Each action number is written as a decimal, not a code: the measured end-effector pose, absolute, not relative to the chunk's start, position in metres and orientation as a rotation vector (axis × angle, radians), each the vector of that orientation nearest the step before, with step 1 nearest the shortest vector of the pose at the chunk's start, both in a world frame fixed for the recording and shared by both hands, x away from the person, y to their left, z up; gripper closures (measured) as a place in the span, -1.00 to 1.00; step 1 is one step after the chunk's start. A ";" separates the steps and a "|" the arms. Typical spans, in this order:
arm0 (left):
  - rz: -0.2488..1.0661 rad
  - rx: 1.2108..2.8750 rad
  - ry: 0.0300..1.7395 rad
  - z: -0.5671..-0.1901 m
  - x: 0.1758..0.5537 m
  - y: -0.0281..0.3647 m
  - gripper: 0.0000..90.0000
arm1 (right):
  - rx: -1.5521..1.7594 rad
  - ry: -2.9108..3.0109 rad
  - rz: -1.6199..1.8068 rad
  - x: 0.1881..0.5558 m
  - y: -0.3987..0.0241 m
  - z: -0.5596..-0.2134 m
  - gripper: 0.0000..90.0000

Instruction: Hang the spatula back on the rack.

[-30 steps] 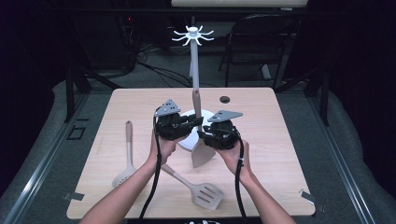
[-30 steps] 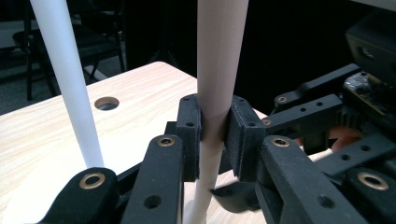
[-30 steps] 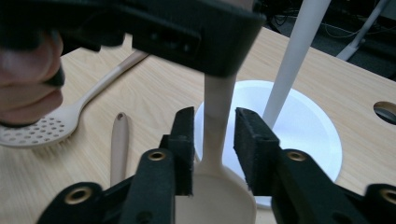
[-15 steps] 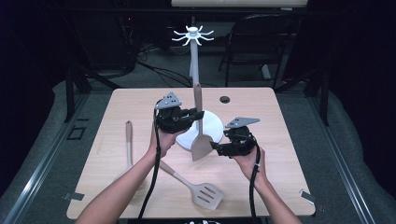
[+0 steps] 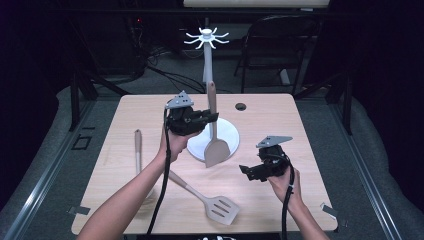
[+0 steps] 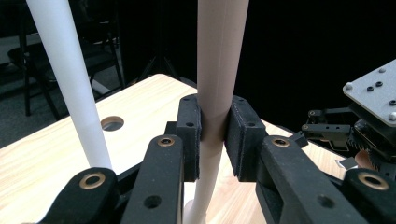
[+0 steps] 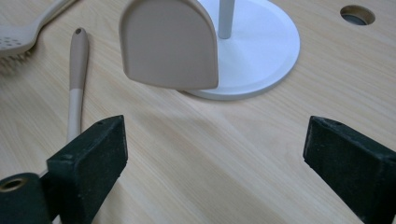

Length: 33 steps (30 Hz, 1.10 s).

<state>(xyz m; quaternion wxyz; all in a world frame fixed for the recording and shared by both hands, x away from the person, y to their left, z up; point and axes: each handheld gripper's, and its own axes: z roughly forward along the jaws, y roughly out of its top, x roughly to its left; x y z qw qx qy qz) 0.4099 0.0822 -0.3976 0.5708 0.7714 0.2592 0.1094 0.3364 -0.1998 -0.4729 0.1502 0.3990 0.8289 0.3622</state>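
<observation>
In the high view, the left hand-held gripper [image 5: 212,118] pinches the handle of a beige solid-bladed silicone spatula [image 5: 214,131], which hangs upright, blade down, just in front of the pole of the white utensil stand with a round flat base [image 5: 229,133]. The blade hangs over the front edge of that base. The right hand-held gripper [image 5: 246,171] sits well to the right of the stand and nearer the person, low over the light wooden tabletop [image 5: 280,115], with nothing in it. Left of the stand, a beige utensil with a pale wooden handle [image 5: 137,145] lies on the tabletop. In front of the stand lies a beige slotted turner [image 5: 210,198].

In the left gripper view, the two black pads [image 6: 243,138] press on the spatula's handle [image 6: 218,70] from both sides. The stand's white pole [image 6: 70,79] rises just to the left, and the other gripper's body [image 6: 359,126] shows at the right edge.

In the right gripper view, the jaws stand spread wide, having just been opening, with bare tabletop [image 7: 224,154] between them. Beyond them the spatula blade [image 7: 170,44] hangs in front of the stand's base [image 7: 261,46]. The handled utensil [image 7: 76,79] lies to the left of that base.
</observation>
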 end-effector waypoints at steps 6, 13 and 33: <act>0.256 1.818 0.584 -0.393 0.412 0.078 0.70 | 1.164 2.370 1.043 0.339 -0.205 -0.474 -1.00; 0.259 1.826 0.576 -0.387 0.415 0.074 0.70 | 1.163 2.385 1.032 0.340 -0.206 -0.474 -1.00; 0.247 1.811 0.556 -0.364 0.428 0.073 0.70 | 1.151 2.405 1.001 0.342 -0.204 -0.473 -1.00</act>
